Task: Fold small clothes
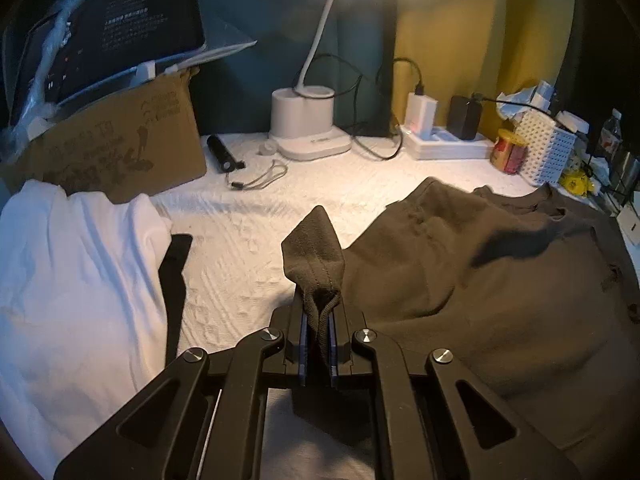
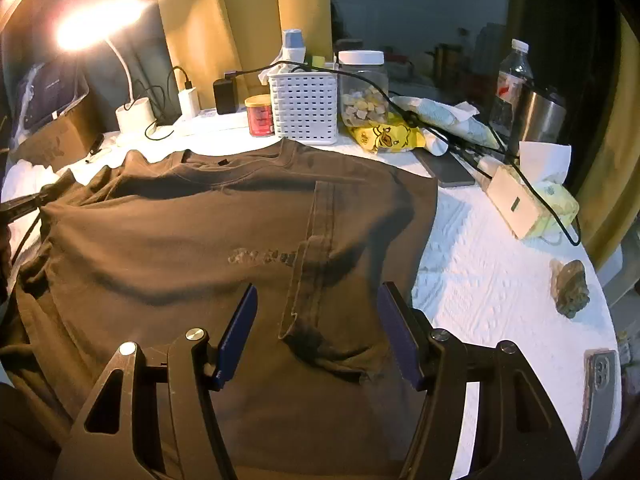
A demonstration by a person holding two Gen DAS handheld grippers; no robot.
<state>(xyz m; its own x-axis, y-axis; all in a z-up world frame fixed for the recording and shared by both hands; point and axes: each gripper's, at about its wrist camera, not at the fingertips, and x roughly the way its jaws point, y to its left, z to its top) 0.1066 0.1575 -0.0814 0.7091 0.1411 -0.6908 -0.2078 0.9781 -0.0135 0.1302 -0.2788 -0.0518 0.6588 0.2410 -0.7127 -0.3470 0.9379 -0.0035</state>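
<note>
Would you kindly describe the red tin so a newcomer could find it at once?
Start at the white lattice basket behind the brown T-shirt's collar. The red tin stands right against its left side. It is the only red, gold-lidded can there.

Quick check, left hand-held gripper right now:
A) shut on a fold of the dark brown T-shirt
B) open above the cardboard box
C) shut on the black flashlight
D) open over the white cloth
A: the left hand-held gripper has its blue pads pinched on a raised fold of the dark brown cotton T-shirt.
</note>
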